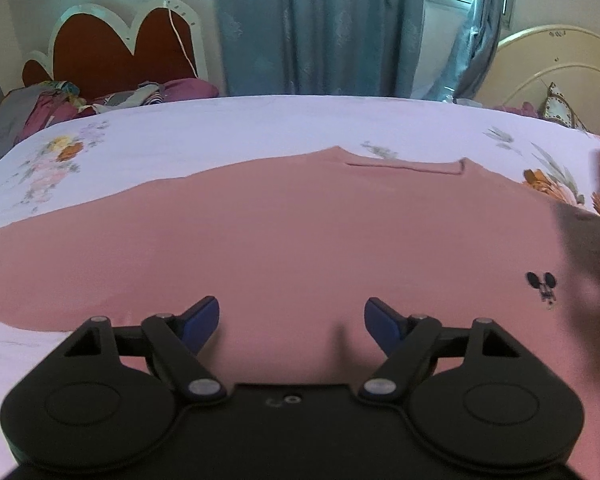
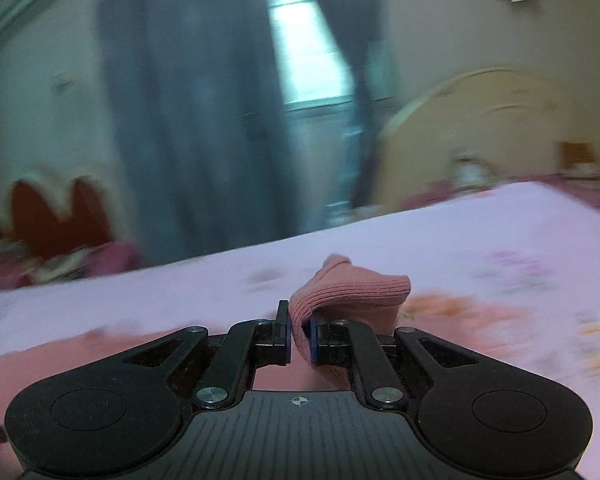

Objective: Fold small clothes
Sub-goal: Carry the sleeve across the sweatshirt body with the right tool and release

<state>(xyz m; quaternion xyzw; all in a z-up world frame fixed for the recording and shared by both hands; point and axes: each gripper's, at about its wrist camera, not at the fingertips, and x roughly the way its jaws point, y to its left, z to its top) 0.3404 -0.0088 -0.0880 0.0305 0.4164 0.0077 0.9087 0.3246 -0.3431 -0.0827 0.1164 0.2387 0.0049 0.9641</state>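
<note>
A pink shirt [image 1: 284,232] lies spread flat on the floral bed sheet [image 1: 220,132], with a small black mouse print [image 1: 542,286] near its right side. My left gripper [image 1: 292,320] hovers over the shirt's near part, jaws wide apart and nothing between the blue pads. In the right wrist view my right gripper [image 2: 300,334] is shut on a ribbed pink cuff or hem of the shirt [image 2: 348,290], lifted off the bed. A blurred pink and dark shape [image 1: 596,232] at the right edge of the left wrist view is that lifted part in motion.
A red heart-shaped headboard [image 1: 120,52] with piled clothes [image 1: 60,108] stands at the far left. Blue curtains [image 1: 320,28] hang behind the bed. A cream round headboard [image 1: 556,68] and a patterned cushion [image 1: 560,110] are at the far right.
</note>
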